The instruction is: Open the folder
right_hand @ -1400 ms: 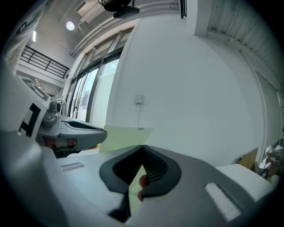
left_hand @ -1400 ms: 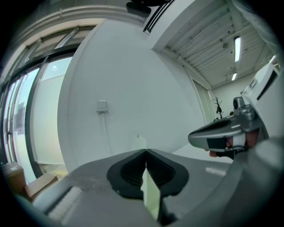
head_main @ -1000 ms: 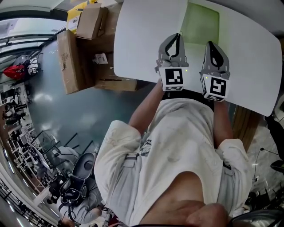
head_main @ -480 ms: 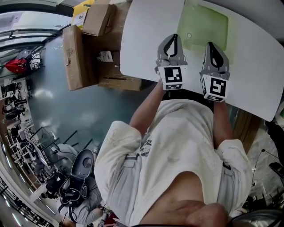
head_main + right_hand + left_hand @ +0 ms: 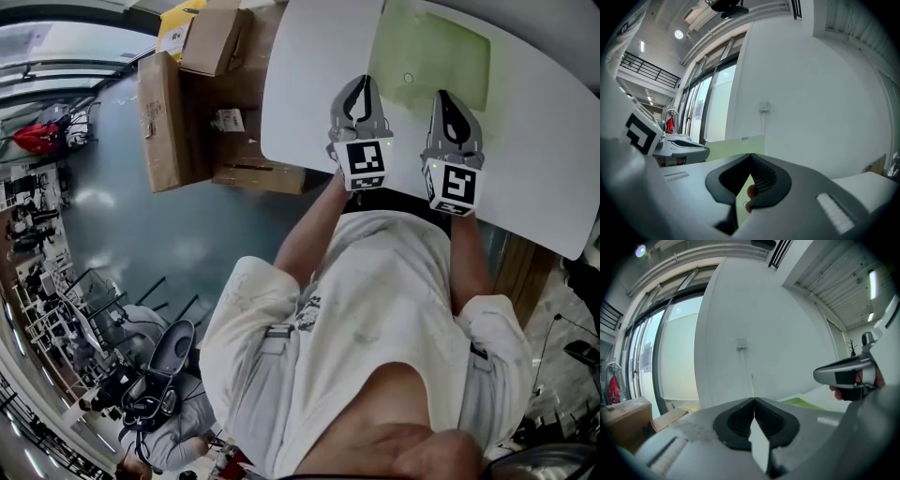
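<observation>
A pale green folder [image 5: 433,54] lies flat and closed on the white table [image 5: 309,94], with a small round snap [image 5: 408,78] near its near edge. My left gripper [image 5: 361,84] hovers over the table just left of the folder's near corner, shut and empty. On the other side, my right gripper [image 5: 448,99] sits over the folder's near edge, also shut with nothing in it. In the left gripper view the jaws [image 5: 753,400] meet in a closed line, with the folder [image 5: 806,402] low at right. In the right gripper view the folder [image 5: 729,146] shows beyond the closed jaws [image 5: 750,157].
Cardboard boxes [image 5: 173,112] stand on the floor against the table's left edge, with a yellow box [image 5: 173,33] behind them. A white wall with a socket [image 5: 741,343] rises beyond the table. Chairs and equipment [image 5: 141,394] crowd the floor at lower left.
Both grippers have advanced together over the table toward the folder, and more of the folder now shows. Both stay shut.
</observation>
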The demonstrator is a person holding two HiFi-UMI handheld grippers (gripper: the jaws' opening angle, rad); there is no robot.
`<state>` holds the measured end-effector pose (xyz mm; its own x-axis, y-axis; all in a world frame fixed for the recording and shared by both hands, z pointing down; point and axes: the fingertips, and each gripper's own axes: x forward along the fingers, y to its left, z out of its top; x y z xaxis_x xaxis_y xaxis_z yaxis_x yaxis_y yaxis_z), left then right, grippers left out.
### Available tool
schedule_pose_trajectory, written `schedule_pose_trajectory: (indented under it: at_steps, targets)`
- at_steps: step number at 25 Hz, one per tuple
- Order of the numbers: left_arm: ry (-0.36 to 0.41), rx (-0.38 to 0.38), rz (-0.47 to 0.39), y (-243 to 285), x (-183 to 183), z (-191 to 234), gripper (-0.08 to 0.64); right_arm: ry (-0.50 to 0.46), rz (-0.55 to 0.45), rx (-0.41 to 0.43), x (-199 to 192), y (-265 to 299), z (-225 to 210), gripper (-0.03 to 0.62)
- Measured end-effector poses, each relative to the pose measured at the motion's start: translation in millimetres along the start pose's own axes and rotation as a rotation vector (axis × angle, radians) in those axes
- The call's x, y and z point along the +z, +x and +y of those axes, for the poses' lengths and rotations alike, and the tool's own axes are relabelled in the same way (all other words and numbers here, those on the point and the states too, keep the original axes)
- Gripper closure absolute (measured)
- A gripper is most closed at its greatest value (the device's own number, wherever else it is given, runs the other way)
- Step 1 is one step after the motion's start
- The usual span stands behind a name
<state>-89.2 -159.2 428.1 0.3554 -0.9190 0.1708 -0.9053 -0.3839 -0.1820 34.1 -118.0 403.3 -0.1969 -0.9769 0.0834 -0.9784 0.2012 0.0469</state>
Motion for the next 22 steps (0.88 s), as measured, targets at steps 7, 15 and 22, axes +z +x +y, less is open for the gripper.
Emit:
schedule_pose_trajectory:
  at_steps: [7, 15, 22]
  targets:
    - [-0.020, 0.016, 0.017, -3, -10, 12, 0.551, -0.007, 0.000, 0.006, 3, 3, 10, 0.591]
    - [-0.063, 0.053, 0.052, -1, -28, 31, 0.551, -0.014, 0.004, 0.014, 0, 6, 19, 0.591]
    - [-0.085, 0.089, 0.085, -2, -44, 47, 0.548, -0.017, 0.014, 0.023, -2, 8, 26, 0.591]
